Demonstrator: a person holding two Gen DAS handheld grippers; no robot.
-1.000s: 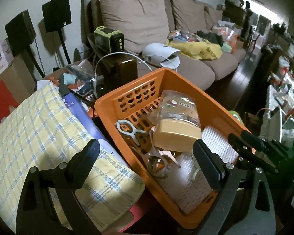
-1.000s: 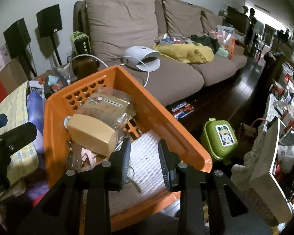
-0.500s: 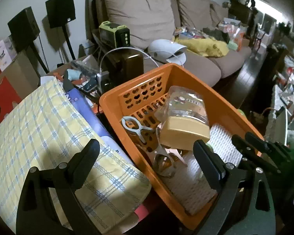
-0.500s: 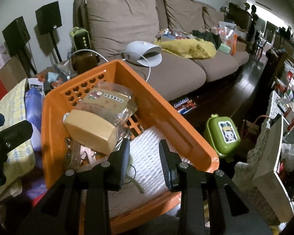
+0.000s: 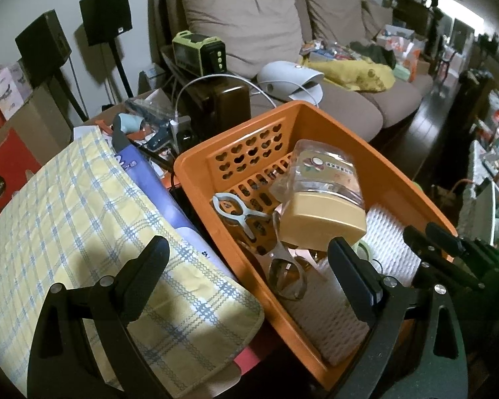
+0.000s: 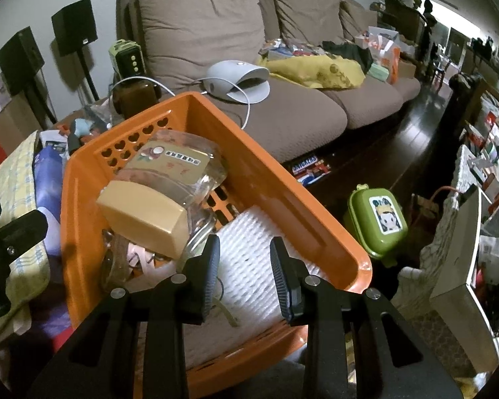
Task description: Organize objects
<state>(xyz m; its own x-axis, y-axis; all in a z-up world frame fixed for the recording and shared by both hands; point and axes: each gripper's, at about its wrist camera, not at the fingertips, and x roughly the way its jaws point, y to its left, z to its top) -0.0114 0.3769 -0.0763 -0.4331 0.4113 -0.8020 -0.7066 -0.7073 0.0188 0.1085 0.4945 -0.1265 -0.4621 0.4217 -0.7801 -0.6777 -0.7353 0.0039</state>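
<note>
An orange plastic basket point(image 5: 316, 113) point(image 6: 282, 186) holds a clear jar with a tan lid point(image 5: 319, 199) point(image 6: 156, 196) lying tilted, a grey clip point(image 5: 236, 212), metal tongs point(image 5: 286, 266) and a white ribbed mat point(image 5: 389, 242) point(image 6: 249, 252). My left gripper point(image 5: 246, 266) is wide open and empty, straddling the basket's near left wall. My right gripper point(image 6: 244, 259) is open and empty, its fingers a narrow gap apart over the white mat inside the basket's near end. Its fingers point(image 5: 445, 242) show at the right of the left wrist view.
A yellow checked cloth point(image 5: 83, 239) lies left of the basket with a purple pack point(image 5: 143, 179) beside it. A brown sofa point(image 6: 282, 66) with a white device point(image 6: 239, 79) stands behind. A green lunch box point(image 6: 376, 226) sits on the dark floor at right. Speakers point(image 5: 106, 26) stand far left.
Both grippers have drawn back and up a little from the basket, so more of it shows. Neither jaw gap has changed and nothing was grasped.
</note>
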